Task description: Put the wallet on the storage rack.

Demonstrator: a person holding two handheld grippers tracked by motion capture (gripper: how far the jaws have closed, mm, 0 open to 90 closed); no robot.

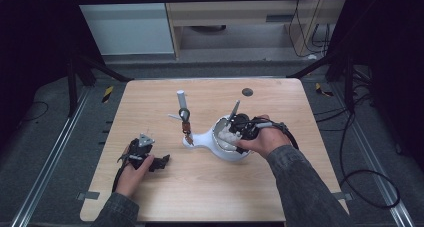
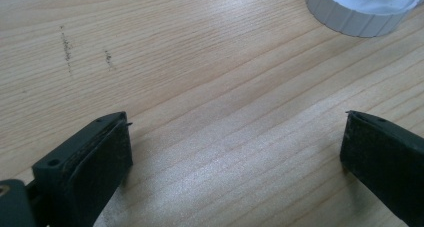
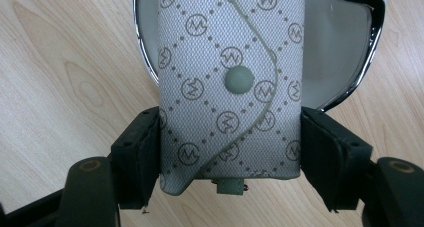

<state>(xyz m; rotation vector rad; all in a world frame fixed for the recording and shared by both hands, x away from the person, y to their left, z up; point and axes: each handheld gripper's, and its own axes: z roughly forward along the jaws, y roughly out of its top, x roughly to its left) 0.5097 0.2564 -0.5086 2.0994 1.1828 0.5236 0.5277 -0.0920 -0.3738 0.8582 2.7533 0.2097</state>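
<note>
My right gripper [image 3: 230, 157] is shut on a grey patterned pouch [image 3: 230, 72] with a snap button, its pads pressing both long sides. The pouch hangs over a chrome-rimmed white bowl [image 3: 345, 52]. In the high view the right gripper [image 1: 239, 129] sits over that white bowl [image 1: 227, 149], which belongs to a white stand with a round base [image 1: 190, 140] and an upright post [image 1: 182, 103]. My left gripper [image 1: 162, 162] lies low on the wooden table [image 1: 165, 192] at the front left, jaws open and wide apart with only bare wood between the pads [image 2: 105, 157].
A dark round spot [image 1: 247, 92] marks the table's far side. The ribbed white base [image 2: 350, 12] of the stand lies ahead of the left gripper. Cables [image 1: 360, 177] trail on the floor to the right, and black frame legs stand at the far corners.
</note>
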